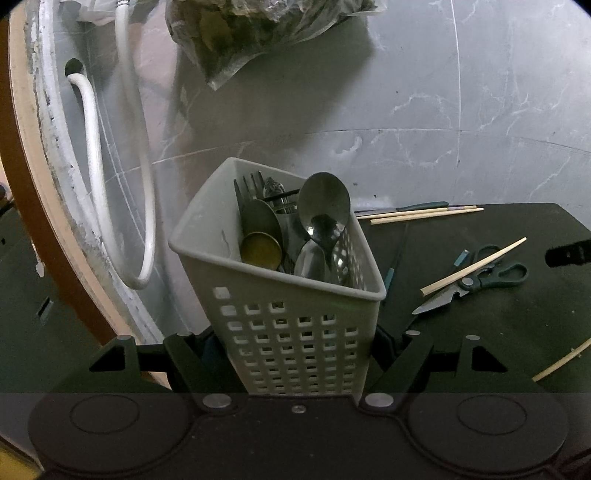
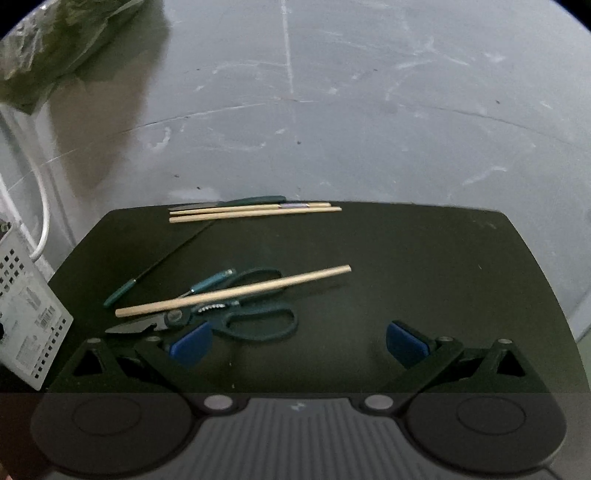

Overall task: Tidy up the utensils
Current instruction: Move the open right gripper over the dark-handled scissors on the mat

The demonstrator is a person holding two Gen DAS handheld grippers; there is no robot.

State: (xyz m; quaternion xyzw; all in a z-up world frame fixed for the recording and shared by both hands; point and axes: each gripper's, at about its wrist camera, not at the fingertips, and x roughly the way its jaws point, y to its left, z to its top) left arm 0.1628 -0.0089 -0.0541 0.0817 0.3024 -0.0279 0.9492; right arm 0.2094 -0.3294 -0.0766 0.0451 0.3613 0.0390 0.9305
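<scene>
A white perforated utensil basket (image 1: 295, 325) with spoons (image 1: 323, 206) and forks in it stands tilted between the fingers of my left gripper (image 1: 295, 350), which is shut on its lower walls. In the right wrist view the basket (image 2: 26, 314) shows at the far left. My right gripper (image 2: 297, 345) hangs open low over the black table (image 2: 424, 266), its left blue pad (image 2: 190, 347) just in front of green-handled scissors (image 2: 255, 321). One chopstick (image 2: 232, 291) lies across the scissors. Two more chopsticks (image 2: 255, 212) and a green-handled knife (image 2: 240, 202) lie at the far edge.
A thin green-handled tool (image 2: 122, 291) lies left of the scissors, and a small teal-handled one (image 2: 210, 280) sits under the chopstick. Another chopstick (image 1: 561, 360) lies at the table's right. Beyond the table are grey floor tiles, a bag of greens (image 1: 258, 29) and white hoses (image 1: 96, 147).
</scene>
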